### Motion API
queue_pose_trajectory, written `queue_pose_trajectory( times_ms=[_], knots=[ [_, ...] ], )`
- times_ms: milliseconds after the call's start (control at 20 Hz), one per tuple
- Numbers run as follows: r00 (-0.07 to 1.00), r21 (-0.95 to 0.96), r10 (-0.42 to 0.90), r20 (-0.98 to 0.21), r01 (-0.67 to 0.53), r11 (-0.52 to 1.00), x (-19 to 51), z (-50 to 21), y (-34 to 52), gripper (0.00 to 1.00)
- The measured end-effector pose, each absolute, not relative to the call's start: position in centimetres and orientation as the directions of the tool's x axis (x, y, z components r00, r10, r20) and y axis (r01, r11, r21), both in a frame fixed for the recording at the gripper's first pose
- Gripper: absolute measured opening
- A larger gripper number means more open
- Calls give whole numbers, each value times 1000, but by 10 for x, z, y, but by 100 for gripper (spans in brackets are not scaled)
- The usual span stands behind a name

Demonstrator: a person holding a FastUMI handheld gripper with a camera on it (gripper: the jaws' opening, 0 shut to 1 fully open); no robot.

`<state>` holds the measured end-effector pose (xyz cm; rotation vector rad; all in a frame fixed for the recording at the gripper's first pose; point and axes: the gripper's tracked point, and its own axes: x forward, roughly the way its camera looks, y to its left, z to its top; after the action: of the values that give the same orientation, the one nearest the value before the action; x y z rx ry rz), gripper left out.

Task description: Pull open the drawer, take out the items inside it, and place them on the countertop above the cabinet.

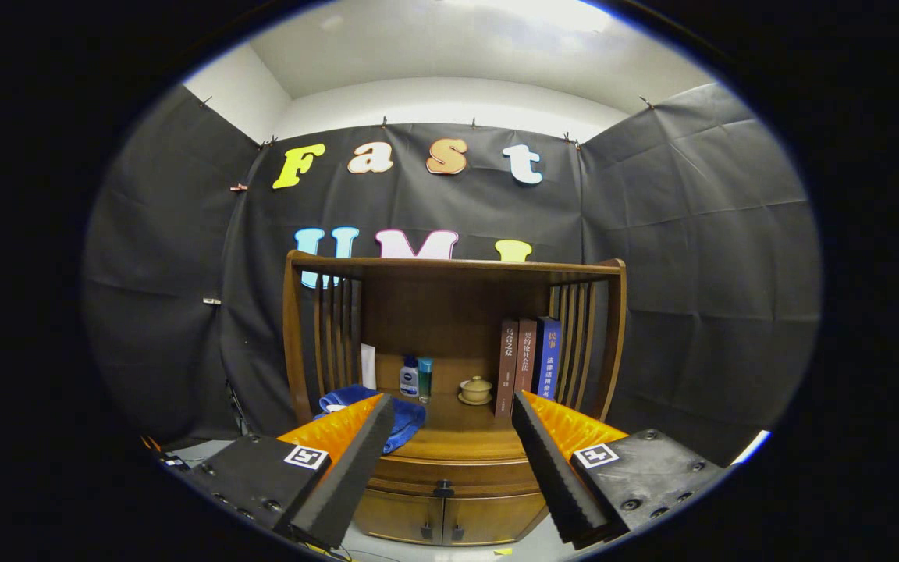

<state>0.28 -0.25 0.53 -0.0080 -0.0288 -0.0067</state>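
A brown wooden cabinet (449,460) stands ahead of me against the booth wall. Its drawer (449,476) is closed, with a small dark knob (442,489) at the front, low between my fingers. My gripper (449,410) is open, held a good way back from the cabinet, with nothing between the fingers. The countertop (461,429) above the drawer shows between the fingertips. The inside of the drawer is hidden.
On the countertop lie a blue cloth (406,414), two small bottles (416,378), a small lidded pot (476,389) and three upright books (529,363). A slatted shelf frame (453,269) roofs the counter. Two lower doors (442,519) sit under the drawer.
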Motion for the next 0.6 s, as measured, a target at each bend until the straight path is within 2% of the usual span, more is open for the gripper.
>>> queue_pose_trajectory(
  times_ms=[600],
  knots=[
    [1000, 8, 3, -3, -3, 1000, 18, -24, -1, 99]
  ],
)
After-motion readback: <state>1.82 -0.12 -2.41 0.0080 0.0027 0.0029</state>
